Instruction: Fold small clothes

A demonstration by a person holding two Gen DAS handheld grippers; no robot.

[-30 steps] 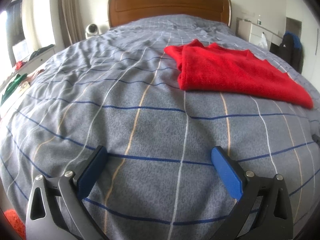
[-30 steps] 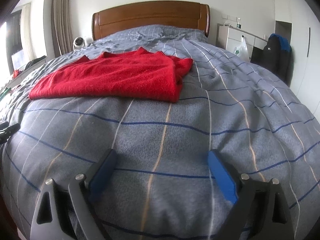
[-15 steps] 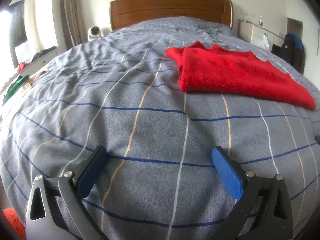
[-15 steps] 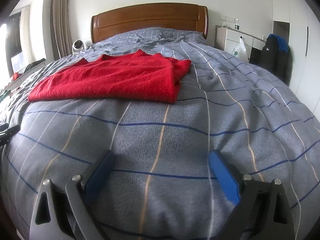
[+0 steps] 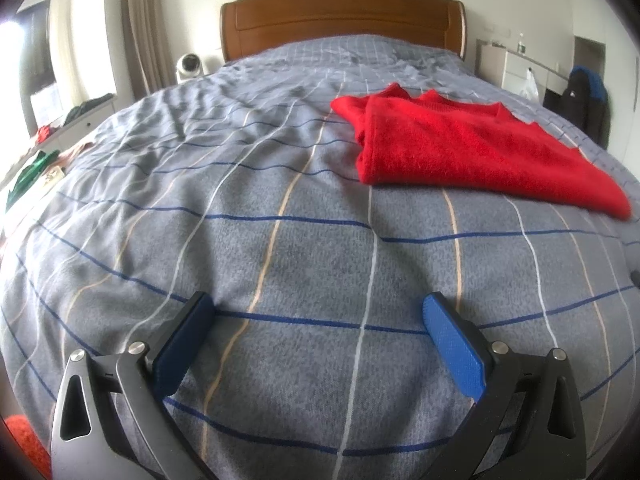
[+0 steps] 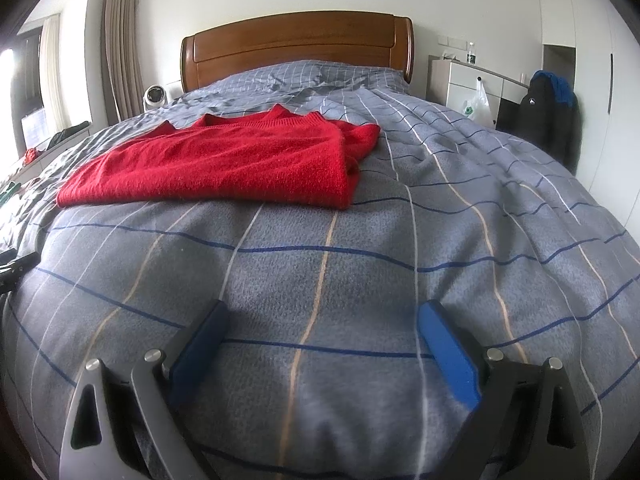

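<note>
Checked bedspread (image 5: 304, 248) | red sweater (image 5: 472, 152) folded | left gripper (image 5: 316, 316), right gripper (image 6: 320, 324) — low, fingers spread, empty

I'm getting soft daylight from the window (image 5: 16, 36) at left, blown-out glare there, faint shadows under my fingertips, fisheye bending and dark vignette at edges.

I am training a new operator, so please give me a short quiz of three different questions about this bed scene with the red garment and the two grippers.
1. True or false: the left gripper grips the red sweater.
2. Multiple choice: the red sweater lies on A) the floor, B) the checked bedspread, C) the white dresser.
3. Fill in: the right gripper has its jaws ____.

Key:
1. False; it is open and apart from the sweater.
2. B.
3. Open.
</note>
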